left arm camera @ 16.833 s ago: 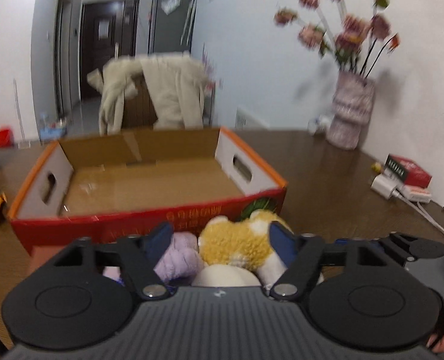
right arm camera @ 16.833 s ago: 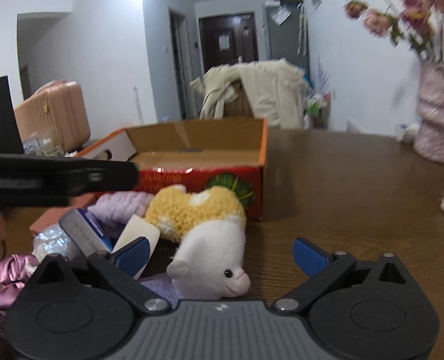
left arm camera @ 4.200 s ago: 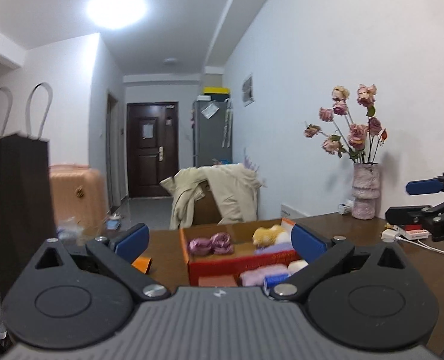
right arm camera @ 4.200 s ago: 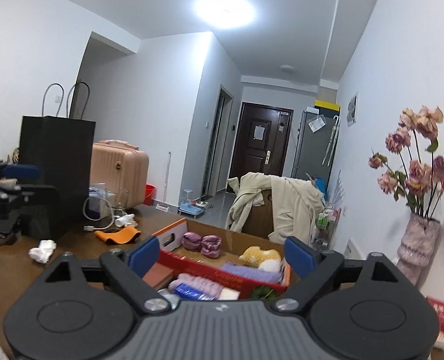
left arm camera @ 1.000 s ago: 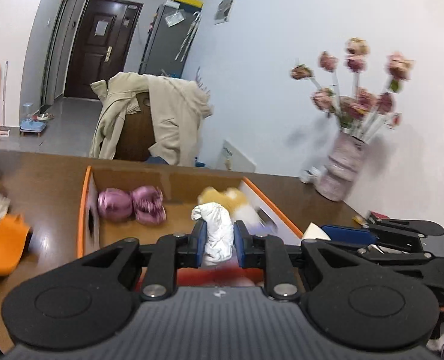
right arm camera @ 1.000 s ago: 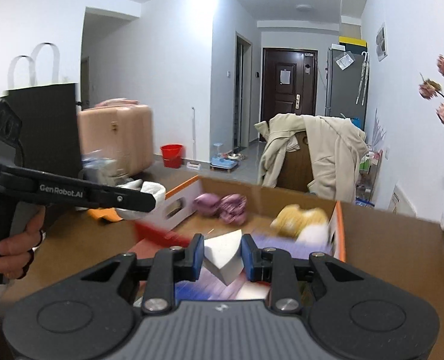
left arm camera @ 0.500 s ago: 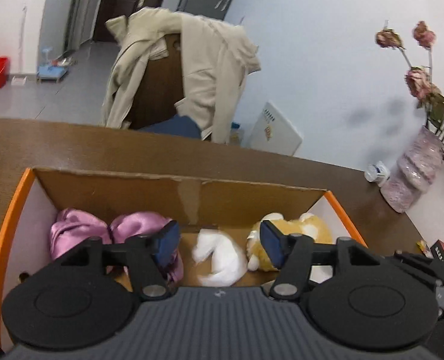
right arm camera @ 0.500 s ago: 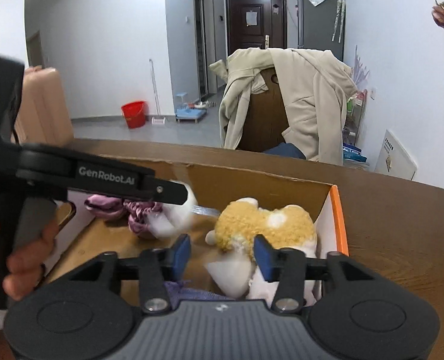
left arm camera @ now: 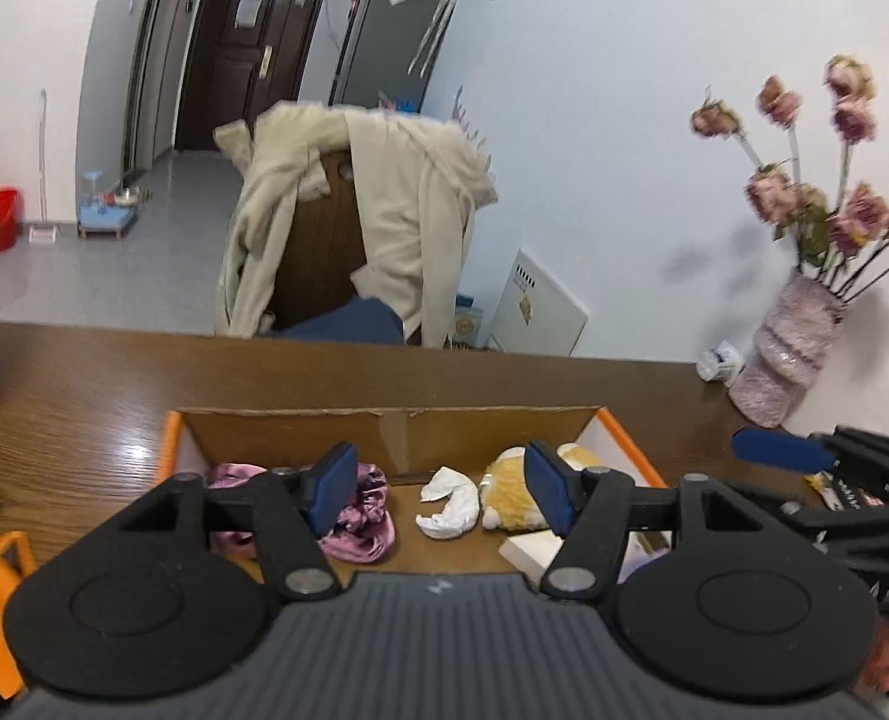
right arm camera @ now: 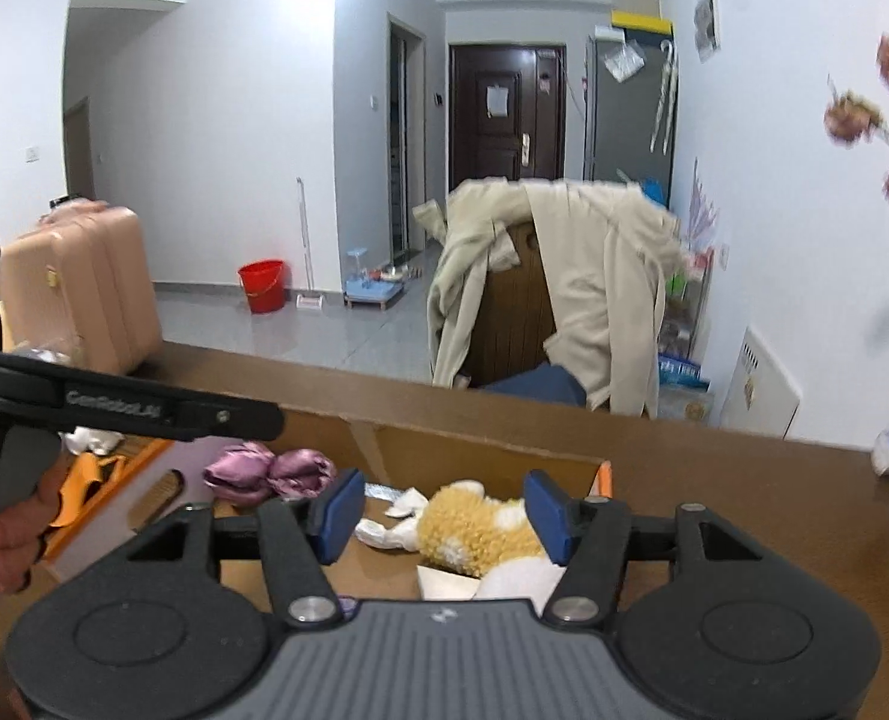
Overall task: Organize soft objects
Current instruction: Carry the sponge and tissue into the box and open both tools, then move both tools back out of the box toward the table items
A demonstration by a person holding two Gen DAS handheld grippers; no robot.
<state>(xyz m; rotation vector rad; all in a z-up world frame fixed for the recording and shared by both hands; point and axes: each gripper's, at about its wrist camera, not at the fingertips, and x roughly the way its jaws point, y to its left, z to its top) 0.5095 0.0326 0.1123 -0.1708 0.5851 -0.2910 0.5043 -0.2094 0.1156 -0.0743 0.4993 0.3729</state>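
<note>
Left tool [left arm camera: 438, 495] spread over box [left arm camera: 396, 429], suitcase [right arm camera: 78, 294] only in right view

White walls, grey tile floor [right arm camera: 336, 330], dark door [right arm camera: 504, 114] far; coat-draped chair [left arm camera: 348, 240] beyond the brown desk [left arm camera: 84, 372]; perhaps a fridge [right arm camera: 630, 114].

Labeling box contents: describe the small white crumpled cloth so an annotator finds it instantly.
Find the orange-rimmed cardboard box on the brown table. On its floor, the white crumpled cloth lies between the purple satin bundle and the yellow plush toy; it is the only plain white, curled piece.
</note>
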